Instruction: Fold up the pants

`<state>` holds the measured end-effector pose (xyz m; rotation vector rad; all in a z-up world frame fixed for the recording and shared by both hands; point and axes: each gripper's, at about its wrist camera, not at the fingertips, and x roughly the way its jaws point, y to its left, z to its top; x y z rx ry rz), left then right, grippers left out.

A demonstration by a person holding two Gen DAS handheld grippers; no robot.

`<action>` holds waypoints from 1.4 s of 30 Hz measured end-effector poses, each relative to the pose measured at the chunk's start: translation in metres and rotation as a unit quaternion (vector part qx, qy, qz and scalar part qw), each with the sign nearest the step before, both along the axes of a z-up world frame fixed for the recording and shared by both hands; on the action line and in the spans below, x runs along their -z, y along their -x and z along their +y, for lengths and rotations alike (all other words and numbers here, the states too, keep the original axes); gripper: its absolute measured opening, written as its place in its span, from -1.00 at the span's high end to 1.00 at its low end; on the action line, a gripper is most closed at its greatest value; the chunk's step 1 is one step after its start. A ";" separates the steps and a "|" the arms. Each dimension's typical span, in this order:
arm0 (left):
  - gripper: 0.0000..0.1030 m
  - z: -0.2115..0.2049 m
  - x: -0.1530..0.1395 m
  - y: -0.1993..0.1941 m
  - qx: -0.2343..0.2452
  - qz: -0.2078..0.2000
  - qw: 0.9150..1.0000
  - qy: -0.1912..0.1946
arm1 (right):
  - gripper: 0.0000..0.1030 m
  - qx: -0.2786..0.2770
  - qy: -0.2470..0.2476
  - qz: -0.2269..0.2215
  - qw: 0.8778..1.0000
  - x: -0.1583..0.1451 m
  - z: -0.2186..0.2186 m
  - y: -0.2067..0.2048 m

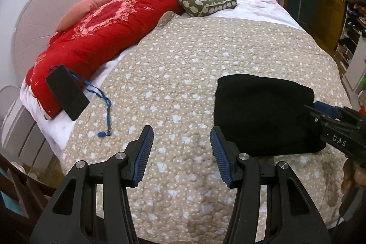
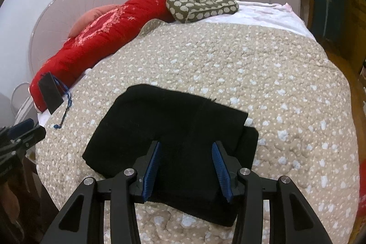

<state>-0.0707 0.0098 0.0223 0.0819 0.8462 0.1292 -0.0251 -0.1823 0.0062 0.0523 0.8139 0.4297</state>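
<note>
pants [image 2: 173, 129]: near edge hidden behind the right gripper [image 2: 186, 166] in the right wrist view
right gripper, left wrist view: cut off by the right edge, jaws only partly seen
shelves [image 1: 353, 22]: contents too small to tell
black card [image 1: 66, 95]: face unreadable

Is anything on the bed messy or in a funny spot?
The black pants are folded, but one layer pokes out at the right corner, so the edges don't line up. A black card on a blue cord leans half on the red quilt, half on the bedspread.
</note>
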 end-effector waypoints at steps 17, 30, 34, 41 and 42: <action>0.00 -0.017 0.015 -0.022 0.028 0.007 1.000 0.011 | 0.12 -0.004 -0.021 -0.021 1.000 -0.012 0.005 0.004; 0.00 -0.045 0.041 -0.053 0.080 0.022 0.996 0.023 | 0.12 0.029 -0.004 -0.023 0.999 -0.014 -0.002 0.017; 0.00 -0.044 0.043 -0.055 0.075 0.022 0.996 0.033 | 0.12 0.025 -0.002 -0.024 0.999 -0.014 0.000 0.017; 0.00 -0.048 0.042 -0.052 0.073 0.005 0.997 0.022 | 0.12 0.022 -0.010 -0.023 0.999 -0.012 0.002 0.018; 0.00 -0.048 0.041 -0.051 0.073 0.000 0.997 0.021 | 0.12 0.022 -0.010 -0.023 0.999 -0.012 0.002 0.018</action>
